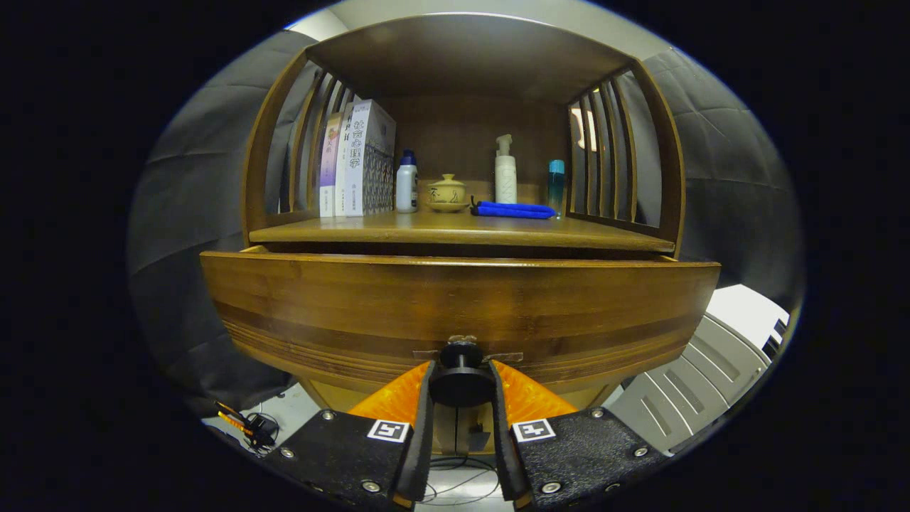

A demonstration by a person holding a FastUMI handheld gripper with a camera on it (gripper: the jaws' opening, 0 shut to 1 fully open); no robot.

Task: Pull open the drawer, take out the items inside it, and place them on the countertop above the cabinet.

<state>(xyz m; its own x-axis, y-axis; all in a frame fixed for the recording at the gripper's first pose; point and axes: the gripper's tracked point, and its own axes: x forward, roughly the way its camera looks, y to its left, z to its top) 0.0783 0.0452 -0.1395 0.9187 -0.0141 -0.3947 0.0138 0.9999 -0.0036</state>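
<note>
A wooden cabinet stands in front of me, and its wide drawer front sits pulled out a little from the body, hiding what is inside. A round dark knob juts from the lower middle of the drawer front. My gripper is shut on this knob, one finger pressing each side. Above the drawer lies the wooden countertop.
On the countertop stand books, a white bottle with a blue cap, a small lidded ceramic pot, a white pump bottle, a blue folded item and a teal bottle. Slatted sides enclose the shelf. Cables lie on the floor.
</note>
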